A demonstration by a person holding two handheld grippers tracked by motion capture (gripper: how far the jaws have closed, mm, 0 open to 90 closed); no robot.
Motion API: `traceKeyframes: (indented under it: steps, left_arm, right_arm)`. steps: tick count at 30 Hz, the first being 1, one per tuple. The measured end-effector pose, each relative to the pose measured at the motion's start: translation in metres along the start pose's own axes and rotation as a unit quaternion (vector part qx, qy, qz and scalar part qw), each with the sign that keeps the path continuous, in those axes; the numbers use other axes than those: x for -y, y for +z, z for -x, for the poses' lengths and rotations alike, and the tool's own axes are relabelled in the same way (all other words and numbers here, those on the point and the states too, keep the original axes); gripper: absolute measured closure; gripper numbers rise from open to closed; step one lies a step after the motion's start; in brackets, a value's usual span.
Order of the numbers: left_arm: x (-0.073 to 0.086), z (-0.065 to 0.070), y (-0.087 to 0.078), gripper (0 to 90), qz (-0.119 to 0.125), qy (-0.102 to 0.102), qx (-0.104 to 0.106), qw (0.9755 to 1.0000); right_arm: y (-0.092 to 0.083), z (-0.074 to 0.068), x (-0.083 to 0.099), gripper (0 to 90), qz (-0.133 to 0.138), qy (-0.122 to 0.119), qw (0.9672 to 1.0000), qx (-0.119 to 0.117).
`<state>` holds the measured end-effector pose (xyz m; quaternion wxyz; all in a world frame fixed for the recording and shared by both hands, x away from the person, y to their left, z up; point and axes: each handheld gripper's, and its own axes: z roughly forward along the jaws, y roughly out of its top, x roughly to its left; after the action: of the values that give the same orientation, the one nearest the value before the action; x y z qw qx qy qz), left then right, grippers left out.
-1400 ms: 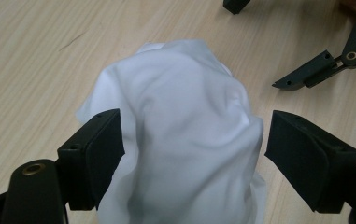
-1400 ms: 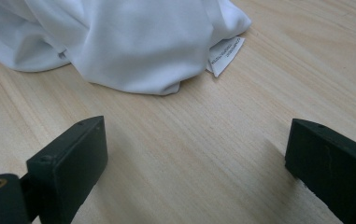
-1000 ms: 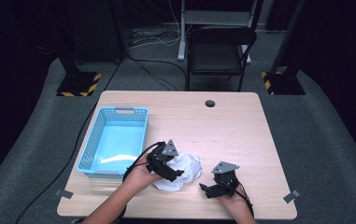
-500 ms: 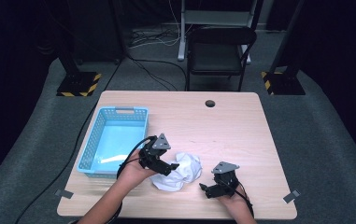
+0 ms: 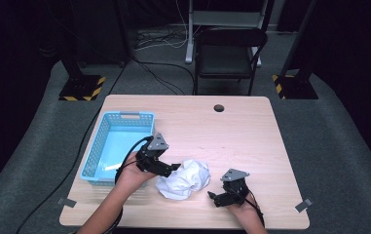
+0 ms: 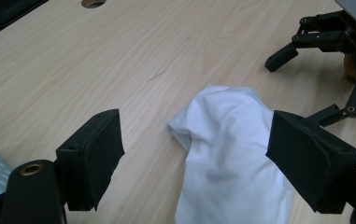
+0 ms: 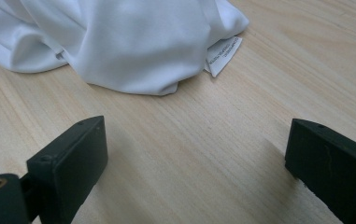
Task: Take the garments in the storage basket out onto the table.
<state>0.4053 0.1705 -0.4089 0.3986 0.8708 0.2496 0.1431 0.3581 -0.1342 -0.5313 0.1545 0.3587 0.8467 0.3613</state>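
Observation:
A crumpled white cloth (image 5: 183, 179) lies on the wooden table (image 5: 231, 131) near the front edge. My left gripper (image 5: 171, 168) hovers just left of it, between the cloth and the blue basket (image 5: 100, 141). In the left gripper view its jaws (image 6: 196, 140) stand wide open above the cloth (image 6: 227, 154), and the pads do not touch it. My right gripper (image 5: 213, 197) rests low to the right of the cloth, pointing at it. Its jaws (image 7: 194, 154) are open over bare wood, with the cloth (image 7: 119, 42) and its sewn label (image 7: 224, 53) just ahead.
The basket holds only a pale sheet at its front. The table has a round cable hole (image 5: 218, 107) at its back. A black chair (image 5: 227, 53) stands behind the table. The right gripper (image 6: 302, 88) appears across the cloth in the left gripper view.
My left gripper has lifted and drawn back to the left, off the cloth and toward the basket. The cloth and the right gripper have stayed where they were.

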Motion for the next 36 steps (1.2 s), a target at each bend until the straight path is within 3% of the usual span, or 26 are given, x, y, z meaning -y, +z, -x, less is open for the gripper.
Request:
traceKeyframes:
  steps: [22,36]
  left_arm:
    - [0.009,-0.027,-0.028,17.8,0.022,-0.04,-0.034,0.9984]
    - [0.019,-0.05,-0.043,18.0,0.034,-0.074,-0.06,0.9948]
  right_arm:
    - [0.001,0.001,-0.001,5.1,0.0,0.0,1.0,0.001]
    - [0.001,0.001,-0.001,4.8,-0.001,-0.001,1.0,0.0]
